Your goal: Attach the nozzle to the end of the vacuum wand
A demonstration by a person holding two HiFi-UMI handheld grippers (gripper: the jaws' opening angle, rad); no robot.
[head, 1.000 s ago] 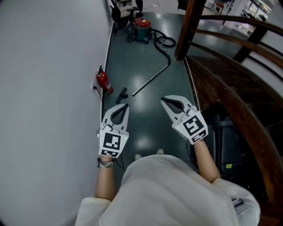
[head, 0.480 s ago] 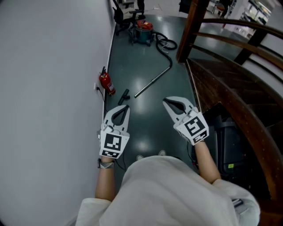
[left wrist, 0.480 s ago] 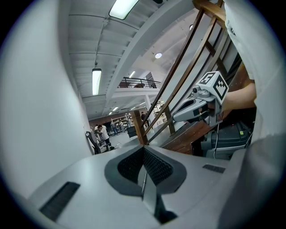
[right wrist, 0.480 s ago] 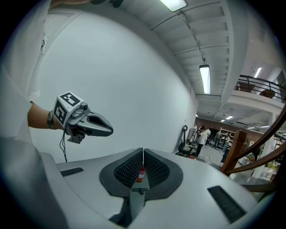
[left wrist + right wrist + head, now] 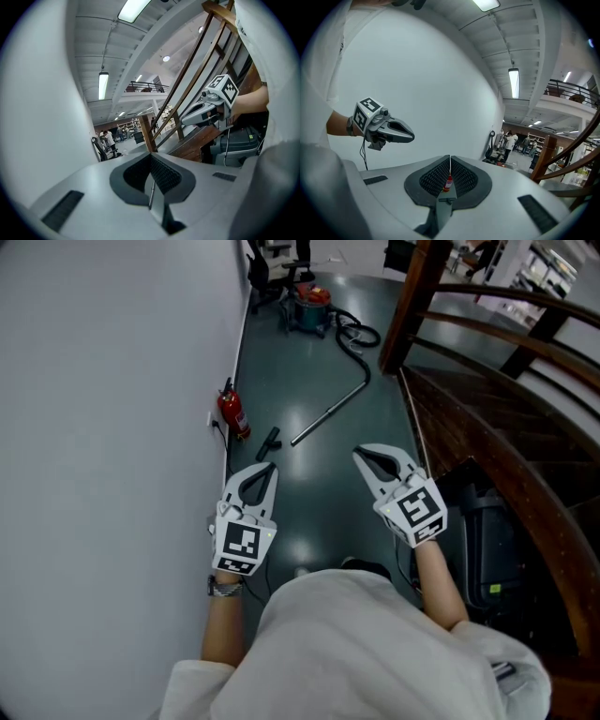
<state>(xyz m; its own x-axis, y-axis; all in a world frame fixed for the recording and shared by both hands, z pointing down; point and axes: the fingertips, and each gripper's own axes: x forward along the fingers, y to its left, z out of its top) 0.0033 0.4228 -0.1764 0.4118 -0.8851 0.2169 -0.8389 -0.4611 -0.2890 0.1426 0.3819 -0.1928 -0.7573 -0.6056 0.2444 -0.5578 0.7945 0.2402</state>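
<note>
Fingers clenched shut on both, nothing held: left gripper (image 5: 266, 467), right gripper (image 5: 359, 451). Nozzle (image 5: 269, 442) lies on the floor (image 5: 314, 486) just ahead of the left gripper, the nearer one. Wand (image 5: 328, 414) lies beyond it, its long axis slanting up-right and its near end towards the nozzle.

a glossy dark-green floor (image 5: 319, 493) lies under a bright metal vacuum wand (image 5: 328, 414) and a matt black plastic nozzle (image 5: 268, 443); polished wood stair rails (image 5: 487, 329), a smooth matt wall (image 5: 112, 427), and matt grey plastic on the left hand-held gripper (image 5: 267, 466) and right hand-held gripper (image 5: 359, 453).
</note>
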